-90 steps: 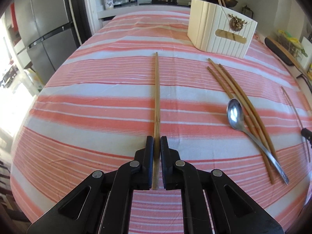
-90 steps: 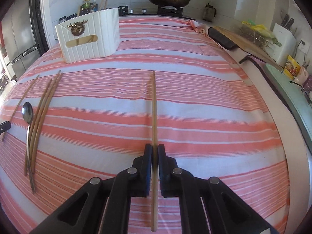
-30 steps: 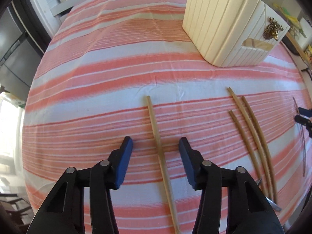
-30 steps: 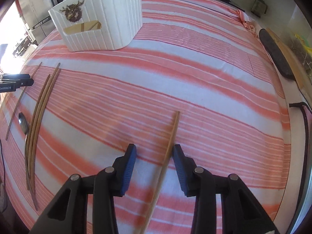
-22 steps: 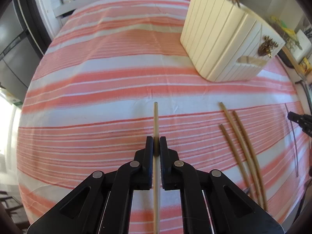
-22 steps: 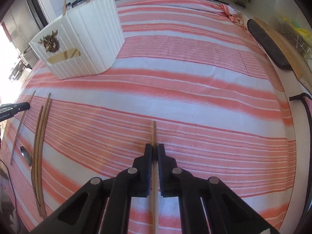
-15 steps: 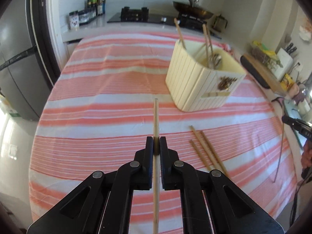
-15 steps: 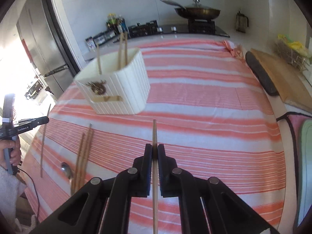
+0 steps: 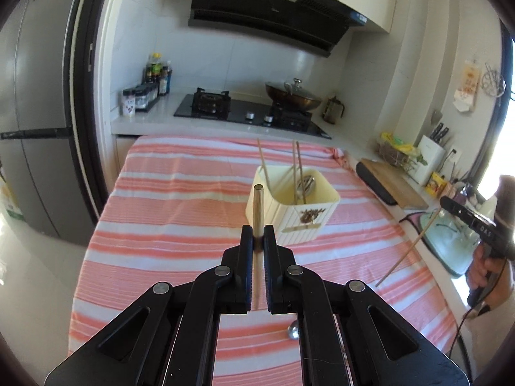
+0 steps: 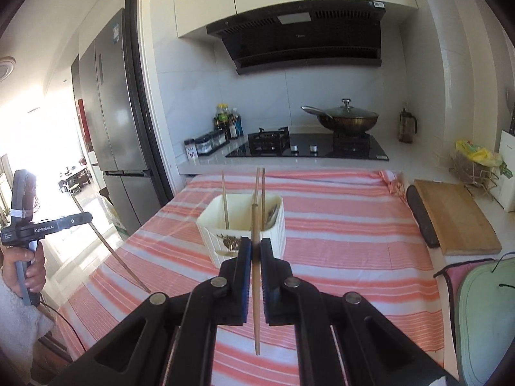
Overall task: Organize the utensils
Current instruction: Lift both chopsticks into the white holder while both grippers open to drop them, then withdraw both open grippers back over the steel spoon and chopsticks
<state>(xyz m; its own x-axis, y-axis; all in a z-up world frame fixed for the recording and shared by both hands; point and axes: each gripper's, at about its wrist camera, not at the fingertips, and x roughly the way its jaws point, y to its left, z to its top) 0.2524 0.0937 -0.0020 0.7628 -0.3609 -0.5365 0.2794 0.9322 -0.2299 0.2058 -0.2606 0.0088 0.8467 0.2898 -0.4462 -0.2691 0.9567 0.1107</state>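
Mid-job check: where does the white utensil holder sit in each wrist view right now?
Left wrist: the white utensil holder stands right of centre, just beyond the left gripper, chopsticks standing in it.
Right wrist: the holder is near centre, directly behind the right gripper.
Shared landmark: the lidded wok on the stove behind.

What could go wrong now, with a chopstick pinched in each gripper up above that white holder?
The left gripper and the right gripper each pinch one thin chopstick at a single spot, so either could pivot or slip out. The white holder already has chopsticks standing in it; an incoming tip might strike them or the rim and possibly nudge the holder. Both grippers aim for one opening, so the sticks may cross.
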